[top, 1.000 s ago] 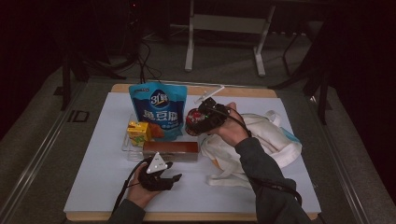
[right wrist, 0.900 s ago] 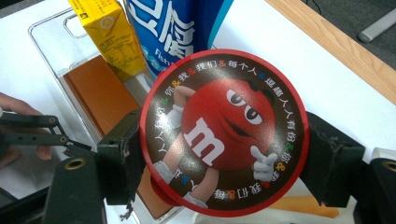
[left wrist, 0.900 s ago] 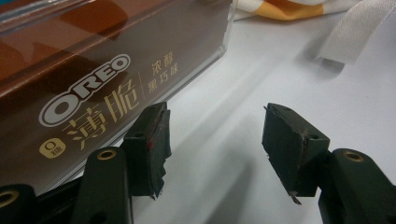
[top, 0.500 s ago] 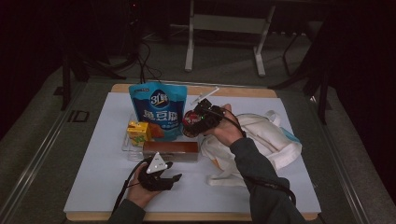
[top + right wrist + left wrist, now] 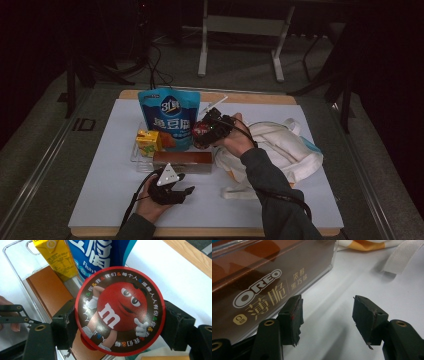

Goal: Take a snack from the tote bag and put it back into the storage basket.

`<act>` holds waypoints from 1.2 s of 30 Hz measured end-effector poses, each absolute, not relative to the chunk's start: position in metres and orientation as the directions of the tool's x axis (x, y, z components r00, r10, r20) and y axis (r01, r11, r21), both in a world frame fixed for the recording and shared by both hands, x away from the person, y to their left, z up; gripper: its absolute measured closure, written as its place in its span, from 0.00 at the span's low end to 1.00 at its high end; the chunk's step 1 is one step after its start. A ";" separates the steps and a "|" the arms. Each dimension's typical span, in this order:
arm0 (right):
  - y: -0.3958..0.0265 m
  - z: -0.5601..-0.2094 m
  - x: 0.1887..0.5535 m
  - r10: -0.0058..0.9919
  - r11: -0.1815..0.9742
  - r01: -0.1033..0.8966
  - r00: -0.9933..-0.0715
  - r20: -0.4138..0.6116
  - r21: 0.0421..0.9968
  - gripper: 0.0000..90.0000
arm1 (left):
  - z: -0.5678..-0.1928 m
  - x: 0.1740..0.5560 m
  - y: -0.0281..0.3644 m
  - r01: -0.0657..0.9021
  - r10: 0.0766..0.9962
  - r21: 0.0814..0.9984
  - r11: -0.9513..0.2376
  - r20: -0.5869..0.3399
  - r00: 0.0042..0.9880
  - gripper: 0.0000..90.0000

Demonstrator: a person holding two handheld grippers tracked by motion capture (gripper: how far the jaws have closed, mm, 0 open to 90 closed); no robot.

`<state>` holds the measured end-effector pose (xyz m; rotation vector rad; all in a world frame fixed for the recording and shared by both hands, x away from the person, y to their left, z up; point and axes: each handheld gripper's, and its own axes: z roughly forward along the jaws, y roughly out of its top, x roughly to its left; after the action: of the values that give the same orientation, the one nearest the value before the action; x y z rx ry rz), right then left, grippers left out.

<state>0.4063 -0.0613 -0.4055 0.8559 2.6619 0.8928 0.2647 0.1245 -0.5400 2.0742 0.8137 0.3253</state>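
A round red M&M's tin (image 5: pixel 120 311) sits clamped between the jaws of my right gripper (image 5: pixel 120 320), lid facing the camera. In the high view the M&M's tin (image 5: pixel 200 131) hangs over the table's middle in my right gripper (image 5: pixel 206 131), just in front of a blue snack pouch (image 5: pixel 169 117). Below it lies a brown Oreo box (image 5: pixel 182 161) in a clear tray (image 5: pixel 136 159). My left gripper (image 5: pixel 181 186) rests on the white board near the front edge, open. Its jaws stand apart beside the Oreo box (image 5: pixel 262 277), and my left gripper (image 5: pixel 327 317) holds nothing.
A yellow juice carton (image 5: pixel 148 141) stands in the tray beside the pouch. A white tote bag (image 5: pixel 285 145) lies to the right, its strap (image 5: pixel 404 257) stretched over the white board (image 5: pixel 100 190). The wooden table edge (image 5: pixel 260 97) runs along the back.
My right gripper has carried the M&M's tin leftward and slightly down, closer to the pouch and tray. The left gripper has stayed put.
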 end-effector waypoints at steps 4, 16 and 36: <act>-0.061 -0.409 0.407 0.592 0.648 0.470 -0.806 -0.008 0.600 0.28 | -0.540 0.265 0.125 0.430 0.654 0.801 -0.417 -0.064 0.753 0.46; -0.059 -0.418 0.411 0.598 0.653 0.482 -0.802 -0.008 0.584 0.28 | -0.540 0.265 0.124 0.431 0.654 0.801 -0.416 -0.066 0.753 0.46; -0.056 -0.432 0.415 0.623 0.652 0.508 -0.782 -0.016 0.563 0.28 | -0.540 0.265 0.124 0.431 0.655 0.801 -0.416 -0.065 0.753 0.46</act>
<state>0.4154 -0.0559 -0.4325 0.9243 2.6619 0.8121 0.2648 0.1243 -0.5401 2.0738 0.8145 0.3247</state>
